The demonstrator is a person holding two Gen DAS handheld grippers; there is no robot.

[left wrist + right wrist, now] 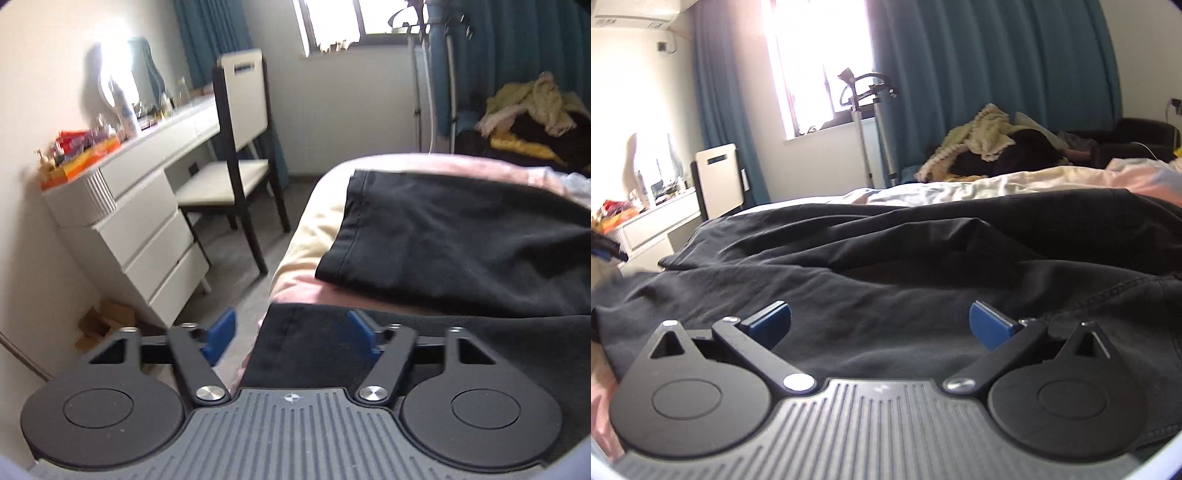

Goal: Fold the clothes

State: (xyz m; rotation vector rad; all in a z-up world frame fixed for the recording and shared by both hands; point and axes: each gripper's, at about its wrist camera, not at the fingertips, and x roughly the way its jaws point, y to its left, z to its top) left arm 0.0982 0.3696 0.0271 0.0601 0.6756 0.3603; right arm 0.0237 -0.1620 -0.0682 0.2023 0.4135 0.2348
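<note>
— So where's your black garment point(461, 240) now?
— Spread on the bed point(303, 236), one fold laid over near its edge. You look between folds.
— And my tongs?
— Your left gripper point(291, 332) gapes empty above the hem; your right gripper point(879, 325) stands wide too, low over the cloth, pinching nothing.
— Next?
— Probably take an edge with each. One garment, two grippers, one chair point(240, 147).
</note>
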